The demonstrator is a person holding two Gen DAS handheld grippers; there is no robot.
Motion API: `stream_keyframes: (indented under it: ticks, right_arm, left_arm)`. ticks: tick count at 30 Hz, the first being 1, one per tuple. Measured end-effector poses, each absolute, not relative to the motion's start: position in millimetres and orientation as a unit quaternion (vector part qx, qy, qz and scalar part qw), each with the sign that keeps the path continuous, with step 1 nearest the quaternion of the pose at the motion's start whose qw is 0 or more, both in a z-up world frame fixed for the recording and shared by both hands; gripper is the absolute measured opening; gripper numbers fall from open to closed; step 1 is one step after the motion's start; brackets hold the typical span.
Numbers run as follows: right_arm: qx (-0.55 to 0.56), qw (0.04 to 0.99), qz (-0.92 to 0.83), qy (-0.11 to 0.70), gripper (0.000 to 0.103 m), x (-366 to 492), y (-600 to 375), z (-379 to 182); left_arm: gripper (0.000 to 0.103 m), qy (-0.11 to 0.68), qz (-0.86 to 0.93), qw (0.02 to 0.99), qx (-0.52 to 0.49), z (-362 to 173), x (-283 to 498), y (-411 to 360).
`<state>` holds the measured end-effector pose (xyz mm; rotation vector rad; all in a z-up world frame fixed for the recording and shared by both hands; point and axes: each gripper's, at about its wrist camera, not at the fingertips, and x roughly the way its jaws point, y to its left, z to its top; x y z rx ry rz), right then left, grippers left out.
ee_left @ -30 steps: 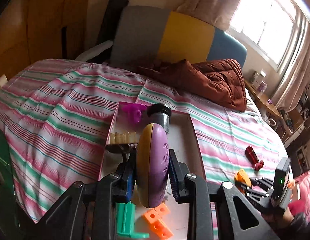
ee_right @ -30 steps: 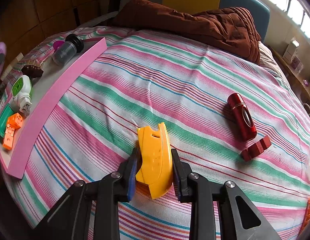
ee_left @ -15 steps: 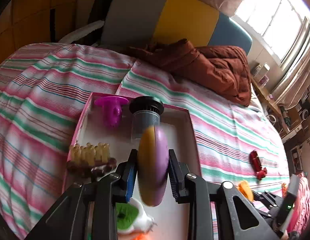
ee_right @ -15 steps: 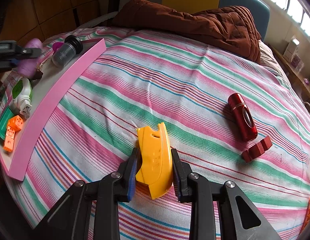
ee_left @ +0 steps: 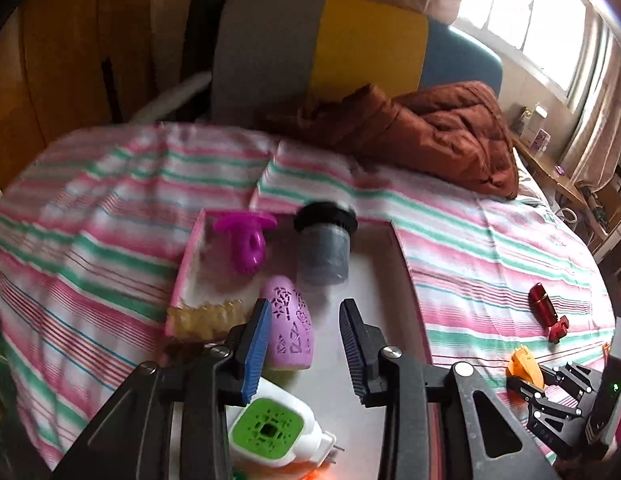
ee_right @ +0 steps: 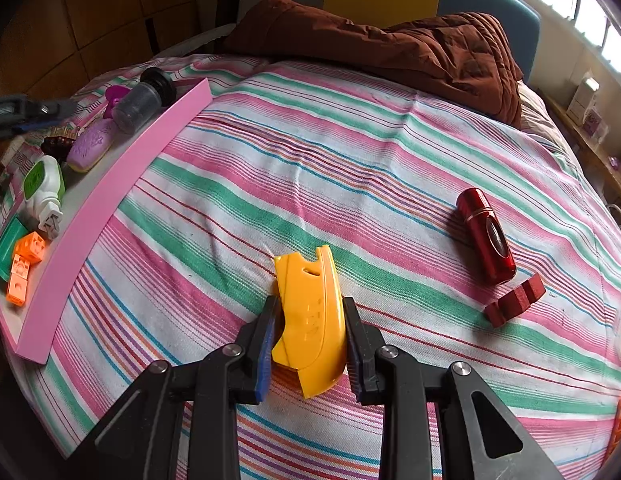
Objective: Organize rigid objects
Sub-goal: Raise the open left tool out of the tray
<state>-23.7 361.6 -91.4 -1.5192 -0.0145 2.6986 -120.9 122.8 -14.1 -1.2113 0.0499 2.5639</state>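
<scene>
A pink-walled tray (ee_left: 406, 264) lies on the striped bed. My left gripper (ee_left: 304, 350) is open above it; the purple oval piece (ee_left: 288, 330) lies on the tray floor against the left finger. The tray also holds a magenta piece (ee_left: 246, 242), a grey jar with a black lid (ee_left: 324, 246), a comb-like brown piece (ee_left: 206, 320) and a white and green plug (ee_left: 270, 432). My right gripper (ee_right: 308, 338) is shut on a yellow plastic piece (ee_right: 308, 312) low over the bedsheet. The tray (ee_right: 110, 196) shows at the left of the right wrist view.
A red cylinder (ee_right: 486, 236) and a dark red block (ee_right: 514, 300) lie on the sheet to the right. Orange bricks (ee_right: 24, 266) and a green piece (ee_right: 4, 246) sit at the tray's near end. A brown blanket (ee_right: 390, 44) is bunched at the headboard.
My left gripper moved forward over the tray, opened and let go of the purple oval piece, which now lies flat on the tray. My right gripper holds still.
</scene>
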Motion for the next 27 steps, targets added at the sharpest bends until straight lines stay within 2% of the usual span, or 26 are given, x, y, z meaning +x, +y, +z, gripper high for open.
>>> stream_keyframes:
  ticks: [9,27]
  right_arm:
    - [-0.488,0.028,0.873,-0.006,0.030,-22,361,-91]
    - [-0.484,0.032,0.874,-0.011,0.030,-21,360,-92]
  left_arm:
    - [0.037,0.049,0.923,0.128,-0.360,24,-75,105]
    - [0.038,0.054,0.923,0.121,-0.361,17,-25,81]
